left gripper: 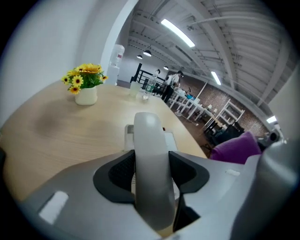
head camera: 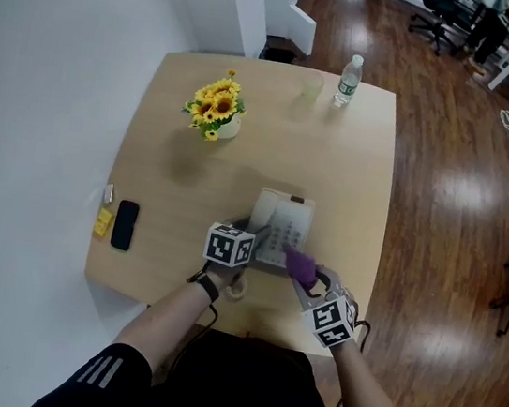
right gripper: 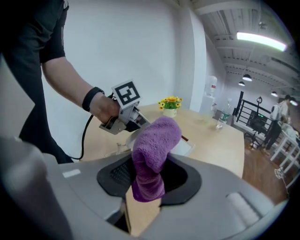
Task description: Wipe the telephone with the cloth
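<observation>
Purple cloth (right gripper: 154,140) is clamped in my right gripper's (right gripper: 149,177) jaws, just beside the telephone (head camera: 285,220), which sits near the worktop's (head camera: 163,184) front edge. My left gripper's (left gripper: 151,176) jaws are closed on the pale handset (left gripper: 148,136).

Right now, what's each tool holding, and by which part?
Left tool clamps the telephone handset across its sides. Right tool pinches the purple cloth by its lower end; the upper end bulges free.
</observation>
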Available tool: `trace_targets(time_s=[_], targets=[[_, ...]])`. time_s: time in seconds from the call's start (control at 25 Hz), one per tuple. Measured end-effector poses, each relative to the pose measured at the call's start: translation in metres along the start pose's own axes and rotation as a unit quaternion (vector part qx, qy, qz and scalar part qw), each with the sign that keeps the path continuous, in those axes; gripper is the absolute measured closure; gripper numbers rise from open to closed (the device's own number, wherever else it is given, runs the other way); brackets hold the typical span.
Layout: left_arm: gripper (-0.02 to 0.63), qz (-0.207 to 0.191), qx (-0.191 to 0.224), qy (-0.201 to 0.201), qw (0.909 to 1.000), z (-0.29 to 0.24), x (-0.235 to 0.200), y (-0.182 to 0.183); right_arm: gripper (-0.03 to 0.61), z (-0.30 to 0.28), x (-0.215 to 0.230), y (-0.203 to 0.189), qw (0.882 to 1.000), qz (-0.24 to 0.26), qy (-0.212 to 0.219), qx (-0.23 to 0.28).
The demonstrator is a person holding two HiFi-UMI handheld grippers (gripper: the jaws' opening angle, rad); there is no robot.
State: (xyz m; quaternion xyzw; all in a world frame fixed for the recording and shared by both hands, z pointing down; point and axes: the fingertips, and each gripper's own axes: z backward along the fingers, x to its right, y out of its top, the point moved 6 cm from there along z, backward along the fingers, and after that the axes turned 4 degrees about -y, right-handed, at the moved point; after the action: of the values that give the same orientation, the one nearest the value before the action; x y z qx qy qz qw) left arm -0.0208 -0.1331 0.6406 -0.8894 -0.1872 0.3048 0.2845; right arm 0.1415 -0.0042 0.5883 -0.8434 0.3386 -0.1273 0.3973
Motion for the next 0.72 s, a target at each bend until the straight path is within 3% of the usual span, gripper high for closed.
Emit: trace_targets(time_s=[0.16, 0.28, 0.4, 0.56, 0.72], targets=[[0.402, 0.033, 0.052, -0.096, 0.9935, 0.037, 0.017, 0.013, 0.434, 0.005, 0.008, 0.025, 0.999, 0.000, -0.009, 0.037], [0.403, 0.040, 0.108, -0.182, 0.9765, 0.077, 0.034, 0.027, 0.434, 0.014, 0.012, 0.049, 0.998, 0.001, -0.017, 0.065], [0.405, 0.031, 0.167, -0.255, 0.9519, 0.123, 0.050, 0.043, 0.436, 0.030, 0.011, 0.080, 0.994, 0.006, -0.024, 0.103], [0.405, -0.010, 0.218, -0.331, 0.9179, 0.184, 0.072, 0.061, 0.436, 0.054, 0.000, 0.122, 0.988, 0.027, -0.026, 0.150], [0.407, -0.036, 0.265, -0.417, 0.8689, 0.235, 0.091, 0.069, 0.436, 0.079, -0.016, 0.165, 0.980, 0.050, -0.018, 0.193]])
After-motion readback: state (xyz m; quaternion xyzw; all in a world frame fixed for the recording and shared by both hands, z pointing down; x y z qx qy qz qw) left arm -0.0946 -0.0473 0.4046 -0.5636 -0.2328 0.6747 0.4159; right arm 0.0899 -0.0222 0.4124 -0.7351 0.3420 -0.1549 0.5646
